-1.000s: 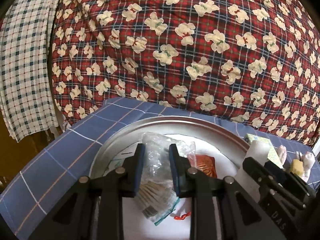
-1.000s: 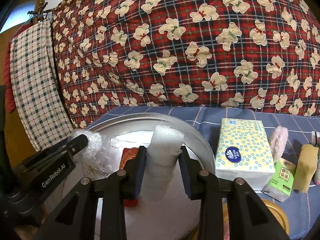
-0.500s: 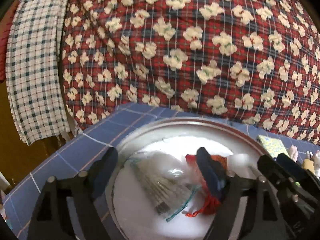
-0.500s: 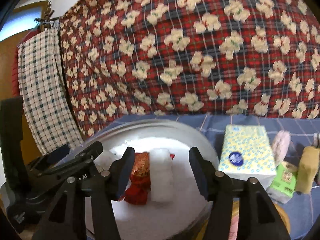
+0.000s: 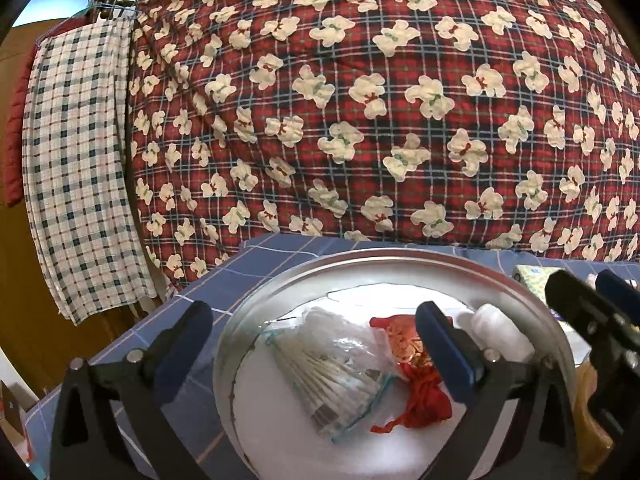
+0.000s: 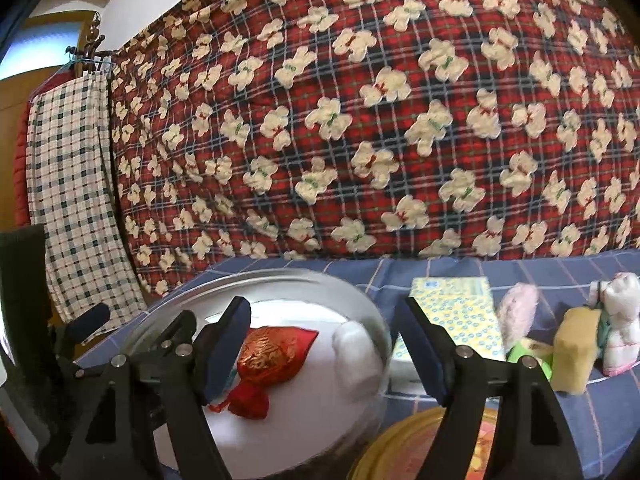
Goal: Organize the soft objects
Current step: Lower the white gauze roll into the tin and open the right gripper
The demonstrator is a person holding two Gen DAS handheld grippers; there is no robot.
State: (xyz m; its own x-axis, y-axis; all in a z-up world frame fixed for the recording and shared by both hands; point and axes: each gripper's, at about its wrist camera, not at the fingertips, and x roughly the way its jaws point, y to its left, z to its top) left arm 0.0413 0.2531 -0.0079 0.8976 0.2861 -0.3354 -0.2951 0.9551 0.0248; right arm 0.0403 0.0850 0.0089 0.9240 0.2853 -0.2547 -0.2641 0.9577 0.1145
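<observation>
Left wrist: both claws spread, swab bag (image 5: 336, 372) lying diagonally, opening lower right.

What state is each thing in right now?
Left claw: open, empty, above basin.
Right claw: open, empty.
Basin: holds three items.
Swab bag: lying in basin, released.
Red pouch: lying in basin, tied end toward camera.
White roll: lying in basin by rim.
Tissue pack: outside basin, on cloth.
Sponge: standing on cloth.
</observation>
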